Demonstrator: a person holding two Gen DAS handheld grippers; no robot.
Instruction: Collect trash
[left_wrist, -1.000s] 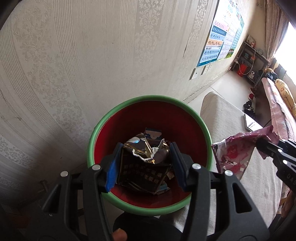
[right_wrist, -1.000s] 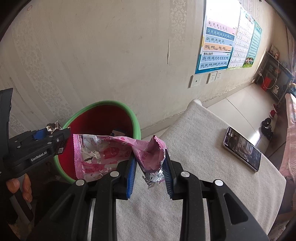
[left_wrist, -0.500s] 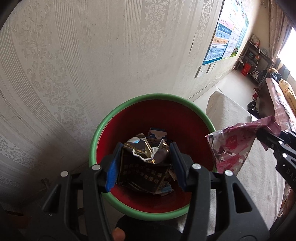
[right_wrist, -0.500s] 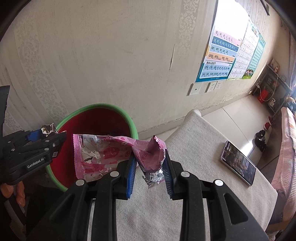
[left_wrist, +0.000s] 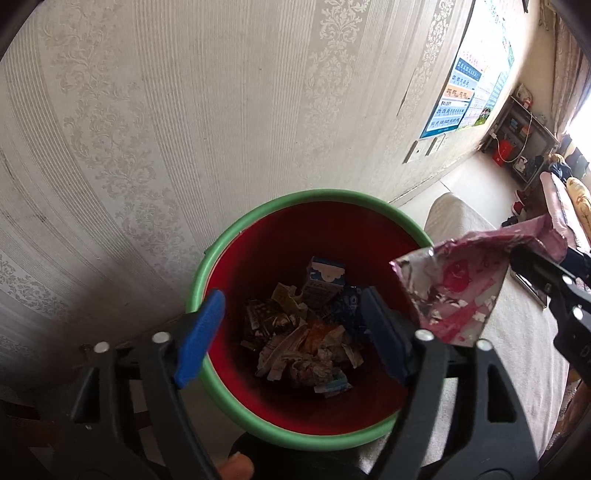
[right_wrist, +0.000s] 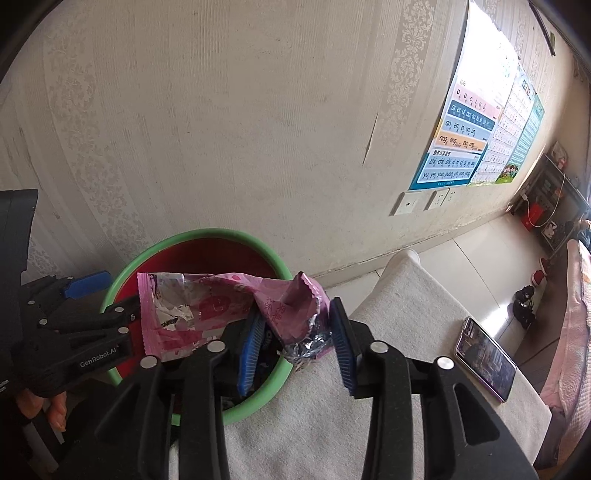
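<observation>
Jaws of both grippers just spread, pink wrapper loose over red bin, phone nearby.

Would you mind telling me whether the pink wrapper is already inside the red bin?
Not yet: the pink wrapper hangs over the red bin's rim, between the right gripper's just-opened jaws.

Left gripper: black plastic arms, silver rivets, ribbed blue pads; white "GenRobot.AI" lettering on its side; right gripper: same black frame, ribbed blue pads, silver rivets.
</observation>
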